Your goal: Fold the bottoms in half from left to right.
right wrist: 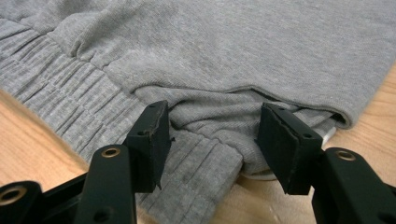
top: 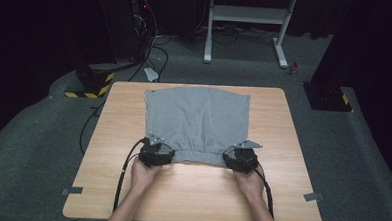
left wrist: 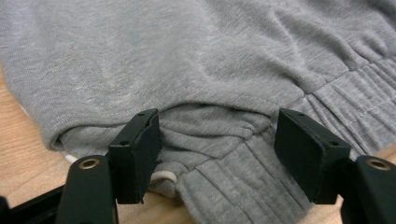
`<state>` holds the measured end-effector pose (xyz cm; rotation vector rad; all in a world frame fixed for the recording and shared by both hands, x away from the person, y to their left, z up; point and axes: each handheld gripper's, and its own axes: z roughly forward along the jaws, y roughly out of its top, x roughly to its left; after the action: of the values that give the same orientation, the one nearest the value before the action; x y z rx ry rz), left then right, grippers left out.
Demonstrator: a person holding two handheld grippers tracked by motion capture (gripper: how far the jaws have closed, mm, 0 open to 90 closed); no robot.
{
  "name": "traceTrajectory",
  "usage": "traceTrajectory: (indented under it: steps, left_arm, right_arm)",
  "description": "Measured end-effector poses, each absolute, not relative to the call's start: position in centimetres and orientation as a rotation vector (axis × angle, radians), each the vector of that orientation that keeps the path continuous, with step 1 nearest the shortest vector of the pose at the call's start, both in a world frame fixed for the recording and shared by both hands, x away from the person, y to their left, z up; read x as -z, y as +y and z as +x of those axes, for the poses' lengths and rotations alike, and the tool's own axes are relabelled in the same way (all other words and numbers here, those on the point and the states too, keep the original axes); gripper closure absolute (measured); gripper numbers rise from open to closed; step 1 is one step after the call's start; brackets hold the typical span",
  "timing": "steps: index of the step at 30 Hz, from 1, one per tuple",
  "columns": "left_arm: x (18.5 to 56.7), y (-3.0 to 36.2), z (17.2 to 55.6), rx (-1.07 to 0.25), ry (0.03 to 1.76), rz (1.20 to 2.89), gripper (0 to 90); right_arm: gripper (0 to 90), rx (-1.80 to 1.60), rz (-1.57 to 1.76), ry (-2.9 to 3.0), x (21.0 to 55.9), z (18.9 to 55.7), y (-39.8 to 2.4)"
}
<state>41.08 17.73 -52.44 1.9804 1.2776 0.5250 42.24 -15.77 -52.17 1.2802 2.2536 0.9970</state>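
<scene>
**Both grippers at the garment's near hem**

A folded grey garment (top: 197,120) lies on the wooden table (top: 282,144). The left gripper (top: 154,155) sits at its seven o'clock corner, the right gripper (top: 241,159) at five o'clock, each touching the elastic waistband (top: 199,156).

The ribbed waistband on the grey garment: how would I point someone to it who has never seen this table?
Start at the wooden table and find the grey garment spread flat across its middle. Follow the cloth to the edge nearest the person, between the left tongs and the right tongs. The waistband is the narrow gathered strip there, ribbed and puckered where the rest of the fabric is smooth.
</scene>
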Motion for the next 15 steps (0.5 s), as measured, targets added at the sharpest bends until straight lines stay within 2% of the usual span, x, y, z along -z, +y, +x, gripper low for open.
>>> traceTrajectory:
  steps: [15]
  left_arm:
    - [52.7,17.8,39.9,-0.528,1.236,1.973,31.9]
  right_arm:
    - [43.6,-1.007,1.275,2.242,52.3,40.6,-16.0]
